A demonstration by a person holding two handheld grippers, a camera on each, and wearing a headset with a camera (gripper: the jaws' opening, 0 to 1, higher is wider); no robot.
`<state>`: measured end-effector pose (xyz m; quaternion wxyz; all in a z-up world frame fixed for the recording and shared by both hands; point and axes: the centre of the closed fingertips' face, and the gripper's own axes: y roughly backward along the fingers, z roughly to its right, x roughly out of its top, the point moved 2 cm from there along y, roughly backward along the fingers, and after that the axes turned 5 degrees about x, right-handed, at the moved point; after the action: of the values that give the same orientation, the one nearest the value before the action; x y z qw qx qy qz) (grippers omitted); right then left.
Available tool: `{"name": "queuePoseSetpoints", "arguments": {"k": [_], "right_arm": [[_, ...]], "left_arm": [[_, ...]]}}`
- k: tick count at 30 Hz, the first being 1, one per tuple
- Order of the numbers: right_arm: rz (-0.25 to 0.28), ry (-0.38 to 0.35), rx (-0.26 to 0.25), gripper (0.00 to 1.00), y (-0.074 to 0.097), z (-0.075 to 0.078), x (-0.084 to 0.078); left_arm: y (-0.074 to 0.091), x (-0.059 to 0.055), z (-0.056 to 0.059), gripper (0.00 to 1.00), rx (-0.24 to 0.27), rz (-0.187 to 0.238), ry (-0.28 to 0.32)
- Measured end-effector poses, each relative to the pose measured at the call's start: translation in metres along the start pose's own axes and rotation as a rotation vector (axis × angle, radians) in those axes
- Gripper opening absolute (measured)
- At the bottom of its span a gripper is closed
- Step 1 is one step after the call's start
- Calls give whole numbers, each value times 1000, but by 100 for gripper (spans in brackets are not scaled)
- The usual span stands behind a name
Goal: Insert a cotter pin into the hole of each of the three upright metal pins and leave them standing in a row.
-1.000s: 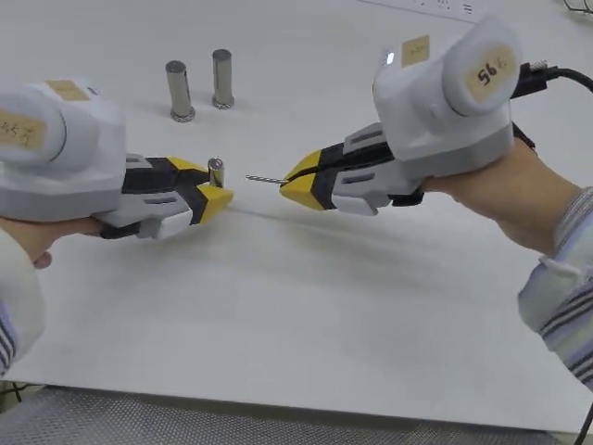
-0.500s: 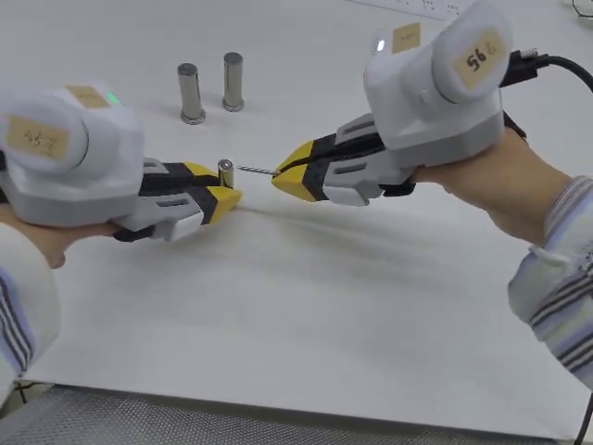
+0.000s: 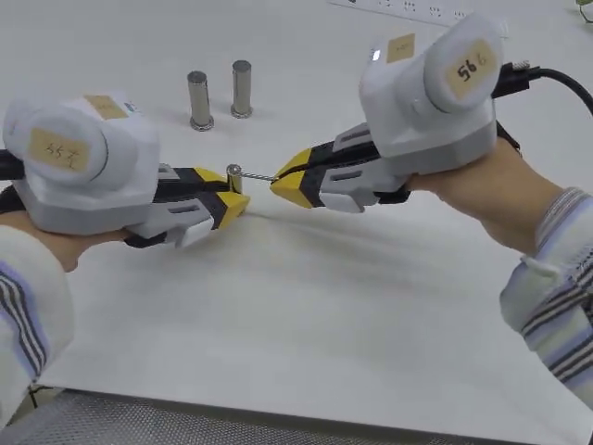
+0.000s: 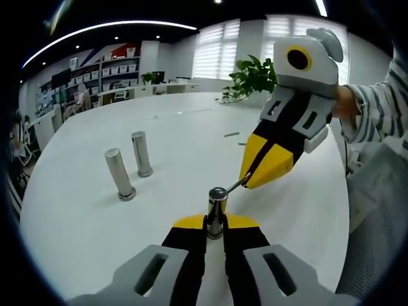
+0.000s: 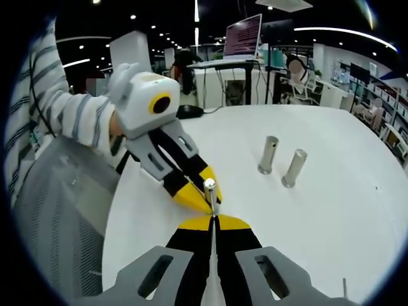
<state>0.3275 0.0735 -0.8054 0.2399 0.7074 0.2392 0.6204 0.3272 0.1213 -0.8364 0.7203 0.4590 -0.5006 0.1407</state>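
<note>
The left gripper (image 3: 230, 197) is pressed together on the foot of one metal pin (image 3: 233, 175), which is kept upright on the table (image 3: 324, 306) right between the yellow tips. Opposite it, nose to nose, the right gripper (image 3: 278, 185) is pinched shut on a cotter pin (image 3: 258, 176), which is held out level ahead of its tips and pointed straight at the head of that metal pin. In the left gripper view the wire's tip is seen touching the pin's head; whether it has entered the hole cannot be told. The step in hand is judged to be an insertion only just begun, so the task is reckoned early: none of the three pins can be called finished. Beyond the left gripper and off to its left, well apart from it, two more metal pins (image 3: 198, 100) (image 3: 241, 89) are seen standing upright just beside each other, and no cotter pin can be made out in either. The count: three metal pins, two free and one gripped; one cotter pin counted for certain; two grippers, both closed on their parts. Two more insertions are judged left after this one, and the gripped pin has yet to be set down in line with the standing pair.
</note>
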Motion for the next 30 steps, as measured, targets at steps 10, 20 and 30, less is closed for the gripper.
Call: {"name": "queuePoseSetpoints", "arguments": {"k": [10, 20, 30], "right_arm": [[21, -17, -6, 3, -8, -3, 4], [32, -24, -1, 4, -13, -4, 7], [27, -17, -10, 4, 0, -5, 0]], "left_arm": [[-2, 2, 4, 7, 9, -7, -60], [-2, 2, 7, 7, 10, -3, -46], [-2, 2, 7, 7, 11, -3, -39]]}}
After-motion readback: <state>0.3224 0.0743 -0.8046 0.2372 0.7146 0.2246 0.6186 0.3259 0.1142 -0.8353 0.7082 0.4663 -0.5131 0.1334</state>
